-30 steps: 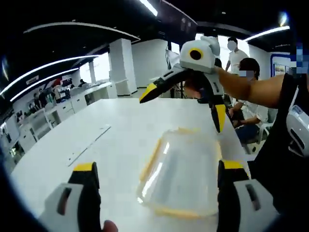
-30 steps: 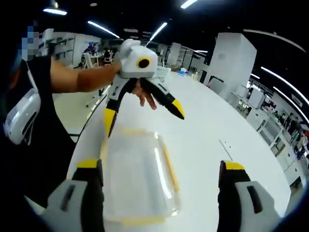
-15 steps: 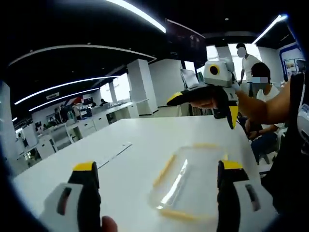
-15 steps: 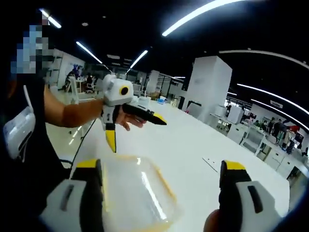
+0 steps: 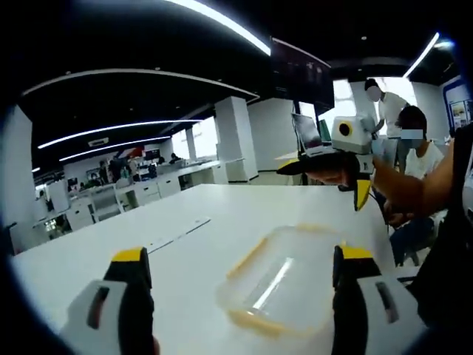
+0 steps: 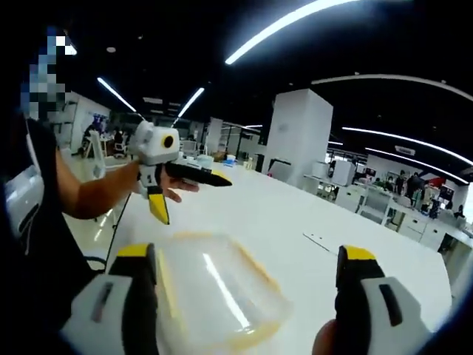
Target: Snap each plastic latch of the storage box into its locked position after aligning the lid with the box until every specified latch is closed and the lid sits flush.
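A clear plastic storage box (image 5: 284,285) with yellow latches along its edges lies flat on the white table (image 5: 199,214); the same box (image 6: 214,292) sits low in the right gripper view. Whether its latches are snapped down is too blurred to tell. My left gripper (image 5: 242,255) is open, its jaws on either side of the box's near end and held above it. My right gripper (image 6: 244,253) is open too, facing the box from the opposite end. Each one shows in the other's view, held in a hand above the table: right gripper (image 5: 323,181), left gripper (image 6: 190,194).
A thin pale strip (image 5: 177,233) lies on the table away from the box, and the same strip (image 6: 321,240) appears in the right gripper view. People (image 5: 410,148) sit beyond the table's far end. My own arm and dark clothing (image 6: 44,222) are close by.
Both views have tilted up and drawn back from the box. Each gripper now looks smaller and farther across the table, off the box. The box has stayed put.
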Demonstrator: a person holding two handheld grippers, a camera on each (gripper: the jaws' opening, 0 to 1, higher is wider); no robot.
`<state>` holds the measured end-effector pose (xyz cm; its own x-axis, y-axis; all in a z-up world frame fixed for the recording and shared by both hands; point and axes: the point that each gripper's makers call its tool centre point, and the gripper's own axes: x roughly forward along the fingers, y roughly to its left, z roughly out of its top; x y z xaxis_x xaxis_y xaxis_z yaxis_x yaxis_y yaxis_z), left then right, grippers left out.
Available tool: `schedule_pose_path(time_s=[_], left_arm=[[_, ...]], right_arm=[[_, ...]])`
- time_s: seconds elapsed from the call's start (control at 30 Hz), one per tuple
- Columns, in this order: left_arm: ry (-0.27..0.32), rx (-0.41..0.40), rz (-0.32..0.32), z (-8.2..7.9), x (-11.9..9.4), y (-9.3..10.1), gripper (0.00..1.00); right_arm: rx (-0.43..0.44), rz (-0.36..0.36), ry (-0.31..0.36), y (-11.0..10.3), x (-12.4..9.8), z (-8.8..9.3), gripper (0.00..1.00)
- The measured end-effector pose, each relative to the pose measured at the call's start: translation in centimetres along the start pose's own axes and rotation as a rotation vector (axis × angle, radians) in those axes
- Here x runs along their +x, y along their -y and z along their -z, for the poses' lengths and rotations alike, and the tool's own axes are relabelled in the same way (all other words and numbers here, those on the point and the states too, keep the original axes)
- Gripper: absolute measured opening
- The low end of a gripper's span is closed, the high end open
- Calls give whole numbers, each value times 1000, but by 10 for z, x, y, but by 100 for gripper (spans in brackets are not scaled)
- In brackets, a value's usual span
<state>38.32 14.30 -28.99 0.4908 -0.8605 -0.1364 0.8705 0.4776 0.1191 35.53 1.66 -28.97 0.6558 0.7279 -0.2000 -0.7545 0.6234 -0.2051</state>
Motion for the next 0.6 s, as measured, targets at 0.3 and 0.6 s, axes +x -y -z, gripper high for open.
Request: schedule_pose_path(time_s=[0.3, 0.6], left_arm=[[41, -19, -30, -14, -8, 2, 100], [21, -2, -56, -6, -11, -1, 100]], right_arm=[[-9, 71, 60, 3, -10, -9, 100], [-22, 93, 85, -2, -13, -5, 100]])
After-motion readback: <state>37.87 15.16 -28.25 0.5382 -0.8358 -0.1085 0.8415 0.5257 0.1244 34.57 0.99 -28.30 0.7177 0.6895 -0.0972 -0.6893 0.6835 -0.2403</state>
